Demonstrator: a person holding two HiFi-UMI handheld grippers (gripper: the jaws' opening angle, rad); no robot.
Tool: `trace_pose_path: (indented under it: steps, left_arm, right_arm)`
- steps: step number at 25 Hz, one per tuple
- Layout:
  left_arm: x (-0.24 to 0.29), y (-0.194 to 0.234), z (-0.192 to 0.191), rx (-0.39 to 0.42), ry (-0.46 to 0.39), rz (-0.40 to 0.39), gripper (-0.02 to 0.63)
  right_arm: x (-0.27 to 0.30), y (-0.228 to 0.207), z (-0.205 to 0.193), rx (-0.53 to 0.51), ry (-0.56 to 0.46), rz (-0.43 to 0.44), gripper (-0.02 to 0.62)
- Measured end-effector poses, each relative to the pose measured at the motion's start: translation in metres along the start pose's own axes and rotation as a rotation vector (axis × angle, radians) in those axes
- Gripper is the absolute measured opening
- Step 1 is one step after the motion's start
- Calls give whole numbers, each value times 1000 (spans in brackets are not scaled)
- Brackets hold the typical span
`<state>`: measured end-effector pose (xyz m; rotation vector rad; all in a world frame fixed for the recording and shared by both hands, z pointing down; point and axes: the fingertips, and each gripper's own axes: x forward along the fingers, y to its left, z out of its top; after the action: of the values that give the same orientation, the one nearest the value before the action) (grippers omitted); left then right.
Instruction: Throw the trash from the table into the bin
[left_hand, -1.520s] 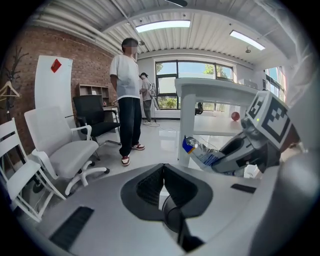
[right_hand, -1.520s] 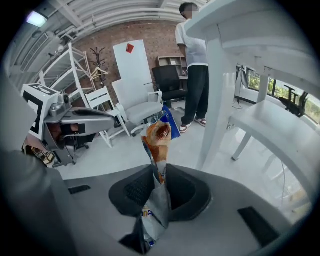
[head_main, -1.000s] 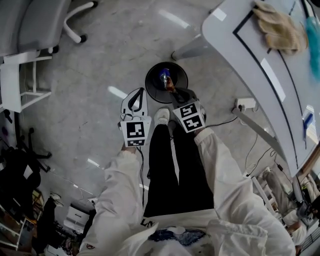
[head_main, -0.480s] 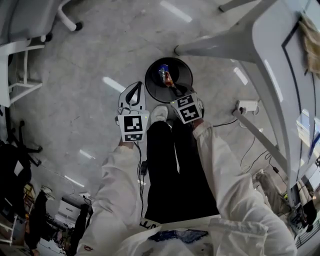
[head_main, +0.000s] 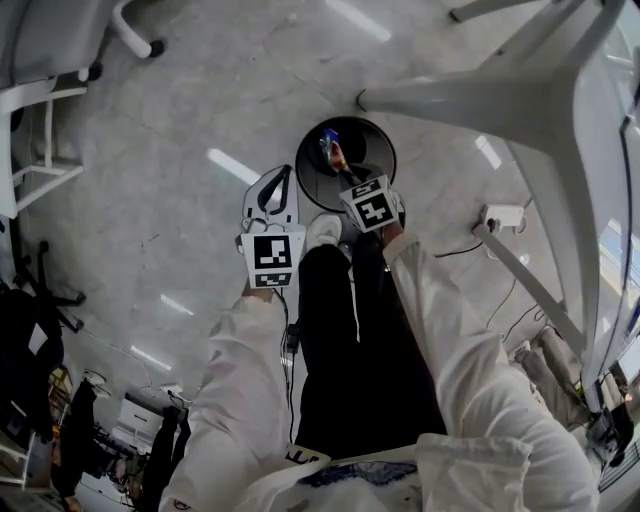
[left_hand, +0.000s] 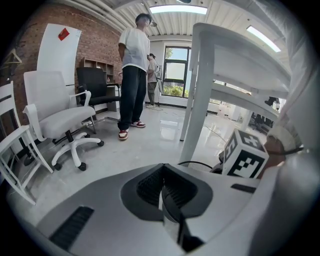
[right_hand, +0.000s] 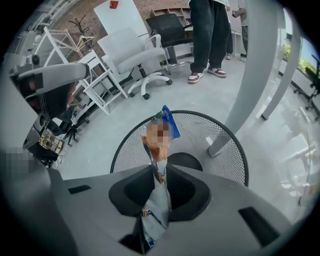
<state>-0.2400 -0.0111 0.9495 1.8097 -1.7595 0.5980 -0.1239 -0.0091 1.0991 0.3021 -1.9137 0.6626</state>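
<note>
Head view, looking steeply down.

- Floor (head_main: 180, 120): pale grey and glossy, streaked with reflections of strip lights.
- Table (head_main: 600, 150): white, along the right edge, with a slanted leg running down toward the bin.
- Office chair (head_main: 60, 40): white on a castor base, in the upper left corner, well apart from the bin.
- Wearer: white sleeves, dark trousers, and a white shoe (head_main: 322, 230) just beside the bin.
- Bin (head_main: 375, 150): round black mesh with an open top, standing on the floor ahead of the shoe, near the table leg.
- Power strip (head_main: 500, 215): white, on the floor to the right of the bin, with a cable trailing from it.
- Left gripper (head_main: 278, 175): white, beside the bin's left rim. The left gripper view shows its jaws brought together with nothing between them.
- Right gripper (head_main: 345, 178): at the bin's near edge, pointing steeply down. Its jaws are nearly together, pinching the wrapper.
- Wrapper (head_main: 330, 150): a crumpled snack packet — silver and orange with a blue tip. Its lower part is clamped between the right jaws, and its upper end sticks out past them. In both the head view and the right gripper view it lies within the bin's round outline, clear of the table.
</note>
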Motion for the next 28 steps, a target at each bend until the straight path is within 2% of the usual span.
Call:
trace_pose_path:
  steps: [18,23,28]
  left_arm:
    - [9,23,-35,-33,4,27,8]
    - [6,30,-47,-42,13,34,8]
    - [5,30,-52,-51,23,31,8]
  right_arm:
    - [72,-22,-15,55,96,-2,71]
    - [84,-21,-26,56,178,-22,72]
    - [85,-22,-31,73,208,-46,72]
